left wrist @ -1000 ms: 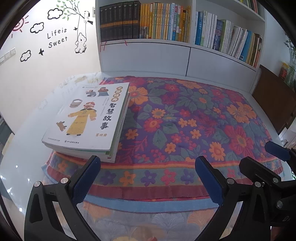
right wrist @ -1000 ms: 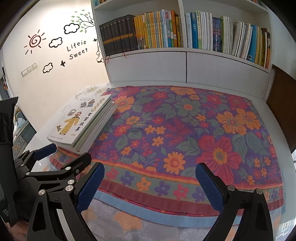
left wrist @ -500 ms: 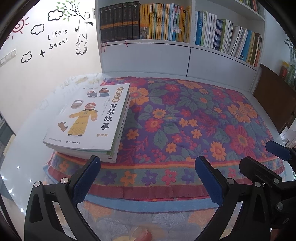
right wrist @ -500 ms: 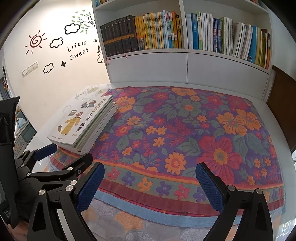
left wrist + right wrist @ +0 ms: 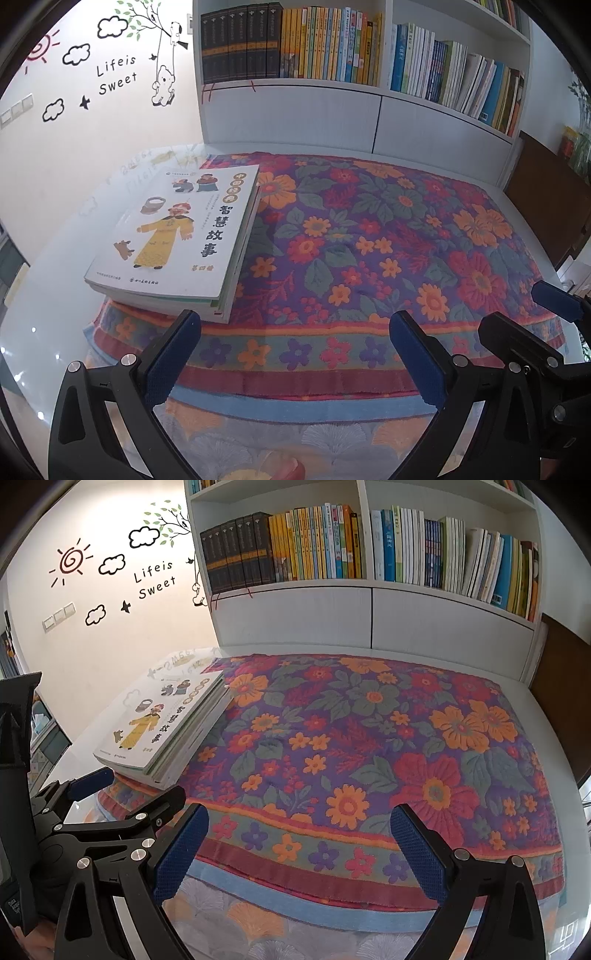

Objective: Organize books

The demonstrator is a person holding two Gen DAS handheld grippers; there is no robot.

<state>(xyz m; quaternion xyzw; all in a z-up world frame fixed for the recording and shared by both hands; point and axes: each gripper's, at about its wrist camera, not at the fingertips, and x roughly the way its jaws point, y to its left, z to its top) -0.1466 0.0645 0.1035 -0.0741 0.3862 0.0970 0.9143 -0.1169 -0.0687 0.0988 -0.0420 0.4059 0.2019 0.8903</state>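
A stack of thin white books lies flat on the left part of a flowered cloth; the top cover shows a figure in a yellow robe. My left gripper is open near the cloth's front edge, just in front of and right of the stack, holding nothing. My right gripper is open too, empty, at the front edge toward the middle. Each gripper shows in the other's view: the right gripper at the right, the left gripper at the left.
A white bookcase stands behind the table, its shelf packed with upright books. A white wall with stickers is at the left. A dark wooden cabinet stands at the right.
The left wrist view has drifted slightly, so the stack sits a little lower and to the right. Both grippers stay open and empty.
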